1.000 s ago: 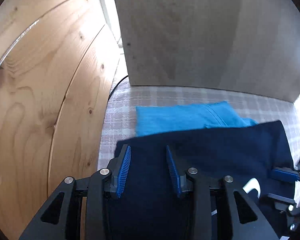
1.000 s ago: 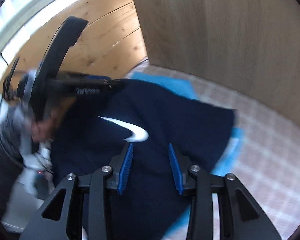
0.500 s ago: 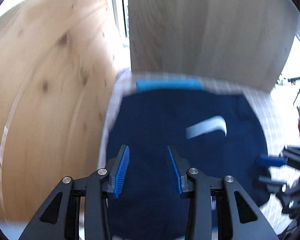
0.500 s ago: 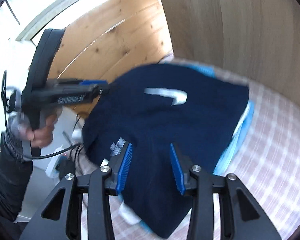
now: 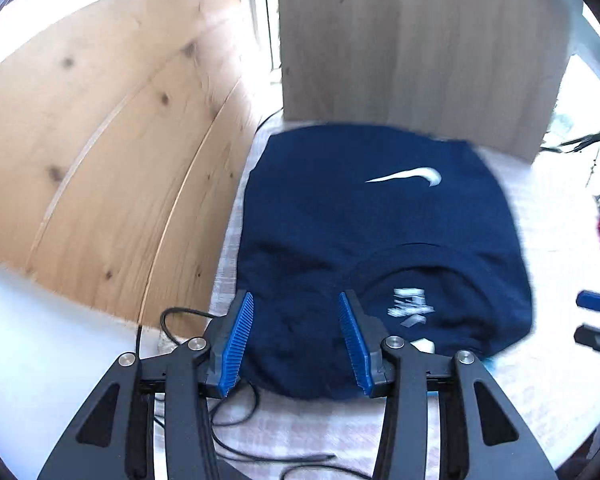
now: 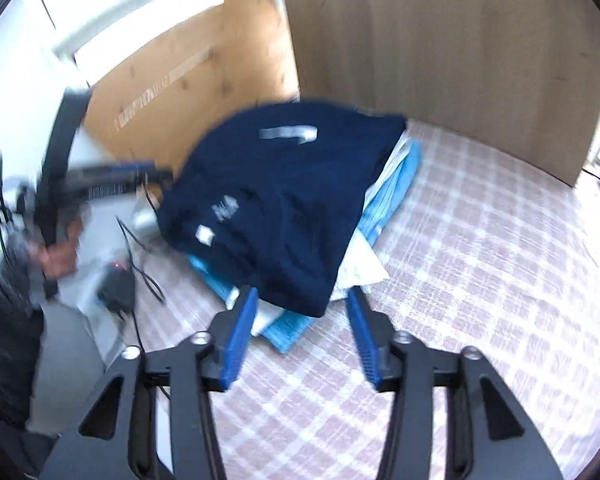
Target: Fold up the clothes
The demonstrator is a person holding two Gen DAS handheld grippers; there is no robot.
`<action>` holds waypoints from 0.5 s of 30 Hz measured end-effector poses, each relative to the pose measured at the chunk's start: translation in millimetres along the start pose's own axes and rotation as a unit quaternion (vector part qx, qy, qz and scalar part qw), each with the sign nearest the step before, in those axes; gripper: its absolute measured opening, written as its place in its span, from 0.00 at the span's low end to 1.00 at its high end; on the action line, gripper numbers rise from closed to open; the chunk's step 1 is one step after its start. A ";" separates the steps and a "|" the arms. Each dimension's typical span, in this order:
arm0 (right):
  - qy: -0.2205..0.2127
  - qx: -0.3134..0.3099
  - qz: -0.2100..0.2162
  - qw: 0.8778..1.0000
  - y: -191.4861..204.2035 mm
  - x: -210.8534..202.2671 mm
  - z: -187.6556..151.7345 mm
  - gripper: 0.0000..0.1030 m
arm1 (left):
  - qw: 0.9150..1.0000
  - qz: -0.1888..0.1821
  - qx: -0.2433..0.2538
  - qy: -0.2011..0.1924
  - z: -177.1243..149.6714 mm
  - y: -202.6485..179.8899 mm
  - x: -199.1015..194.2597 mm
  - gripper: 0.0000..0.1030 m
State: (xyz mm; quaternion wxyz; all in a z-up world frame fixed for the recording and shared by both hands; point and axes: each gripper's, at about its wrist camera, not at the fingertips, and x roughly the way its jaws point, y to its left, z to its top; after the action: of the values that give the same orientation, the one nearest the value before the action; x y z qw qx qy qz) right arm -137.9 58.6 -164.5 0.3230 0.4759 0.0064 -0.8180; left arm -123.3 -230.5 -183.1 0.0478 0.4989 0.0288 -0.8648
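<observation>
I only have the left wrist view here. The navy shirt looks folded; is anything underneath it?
Observer: Yes. The navy shirt tops a stack: a light blue garment and a white one stick out beneath it.
Operator: Is the right gripper holding the shirt?
Observer: No. Its jaws have just been opening; the shirt's corner shows between its fingers, but the pads do not press it.
Operator: Where do the black cables lead?
Observer: Towards a small black box with a red light, beside the stack.
</observation>
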 end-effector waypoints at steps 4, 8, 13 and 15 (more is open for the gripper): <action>-0.031 0.054 -0.001 0.998 -0.2 -19.9 -15.0 0.61 | 0.999 -0.029 -0.020 -0.005 -21.4 -9.5 -16.0 0.42; -0.011 0.070 -0.032 0.997 5.6 -26.5 -32.0 0.61 | 0.999 -0.032 -0.032 -0.022 -43.9 -30.3 -46.6 0.49; 0.014 0.056 -0.035 0.998 8.7 -37.7 -53.7 0.61 | 0.999 -0.014 -0.037 -0.031 -69.7 -61.4 -79.2 0.54; 0.012 0.050 -0.040 0.998 8.0 -47.0 -63.0 0.61 | 0.999 -0.010 -0.039 -0.029 -84.1 -74.7 -88.3 0.55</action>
State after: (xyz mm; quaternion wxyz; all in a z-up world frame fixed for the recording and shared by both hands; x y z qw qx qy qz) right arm -68.9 96.8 -159.8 0.2653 0.5004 -0.0116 -0.8241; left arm -15.4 -143.3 -148.6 0.0598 0.4713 0.0659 -0.8775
